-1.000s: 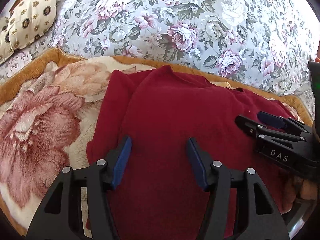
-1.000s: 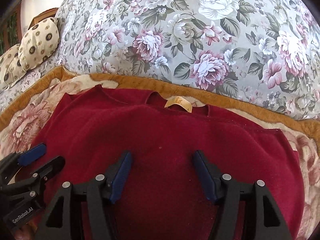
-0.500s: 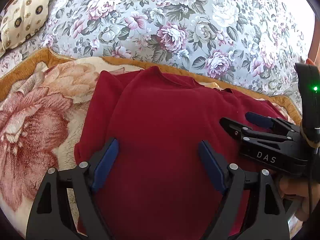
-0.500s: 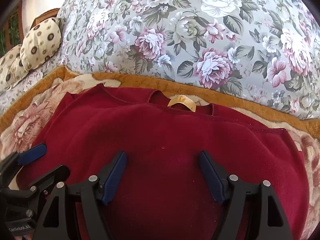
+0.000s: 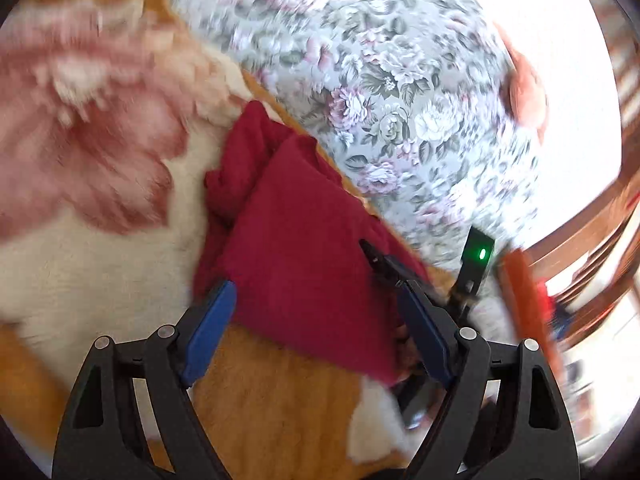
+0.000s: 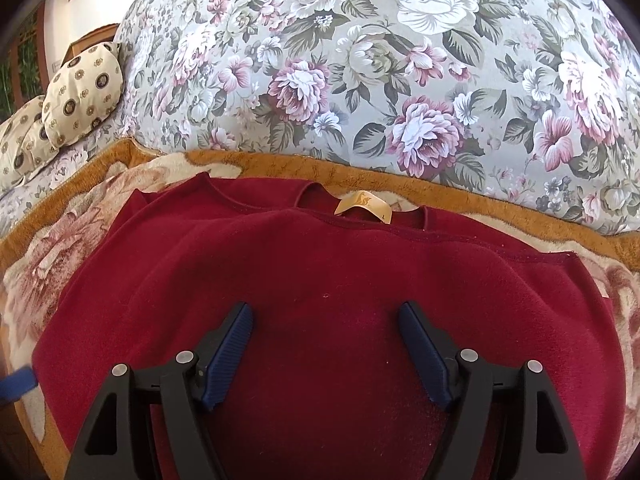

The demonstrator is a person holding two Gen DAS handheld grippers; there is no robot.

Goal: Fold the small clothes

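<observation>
A dark red fleece sweater lies folded flat on a plush cream-and-orange floral blanket on the bed, its tan neck label facing up. The right gripper hovers above it with its fingers released; the left gripper at its edge is likewise spread, holding nothing.

Both tools look alike: matte black plastic frames w/ triangular cut-outs and round silver screw heads at the pivots, two per side. Left tool has flat, bright blue pads on the inner finger faces. Right tool has darker blue pads, finely ribbed. In the left wrist view, a small black module on the right tool's body shows a lit green LED; rest is blurred.
</observation>
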